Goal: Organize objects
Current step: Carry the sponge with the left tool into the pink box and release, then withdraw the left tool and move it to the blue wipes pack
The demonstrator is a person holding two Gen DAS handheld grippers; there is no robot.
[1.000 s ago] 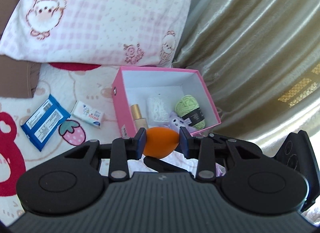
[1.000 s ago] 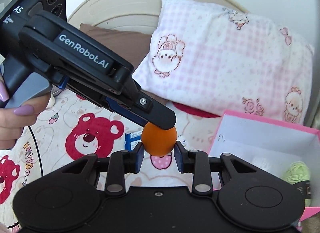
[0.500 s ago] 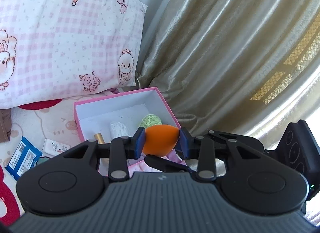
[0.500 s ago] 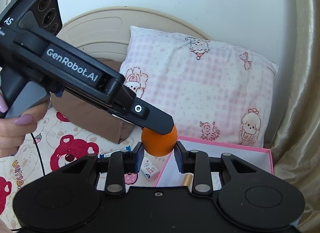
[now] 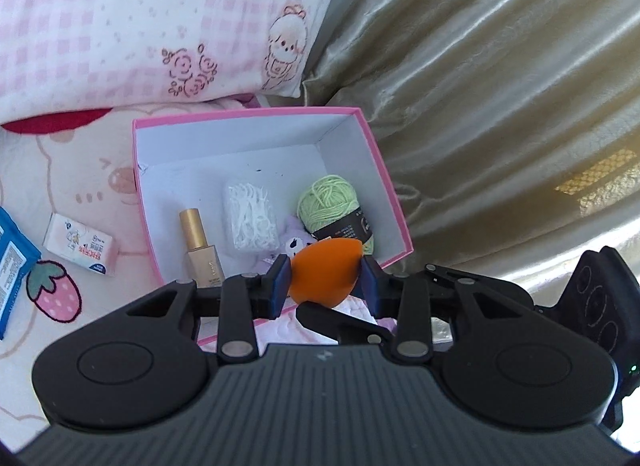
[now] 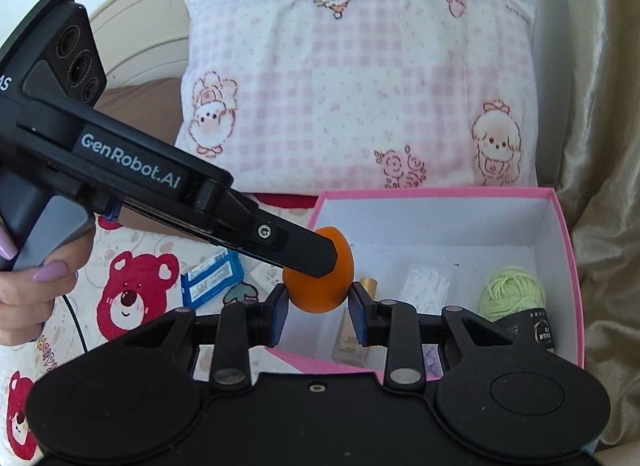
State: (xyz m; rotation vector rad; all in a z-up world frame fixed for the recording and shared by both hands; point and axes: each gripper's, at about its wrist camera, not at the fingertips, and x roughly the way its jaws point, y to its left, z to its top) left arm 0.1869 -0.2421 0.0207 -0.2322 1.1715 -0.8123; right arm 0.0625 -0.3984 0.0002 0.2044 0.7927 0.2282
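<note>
Left gripper [image 5: 325, 281] pinches the orange sponge [image 5: 325, 278] between its pads, above the near edge of the pink box [image 5: 384, 169]. Right gripper [image 6: 318, 306] flanks the same sponge; whether its pads press it cannot be told. Advice: carry the sponge further over the box's near right corner, lower it beside the green yarn [image 5: 332, 205], then release. Bottle [image 5: 200, 250] and white packet [image 5: 251, 213] already lie inside; small cartons [image 5: 82, 246] remain on the bedspread.
</note>
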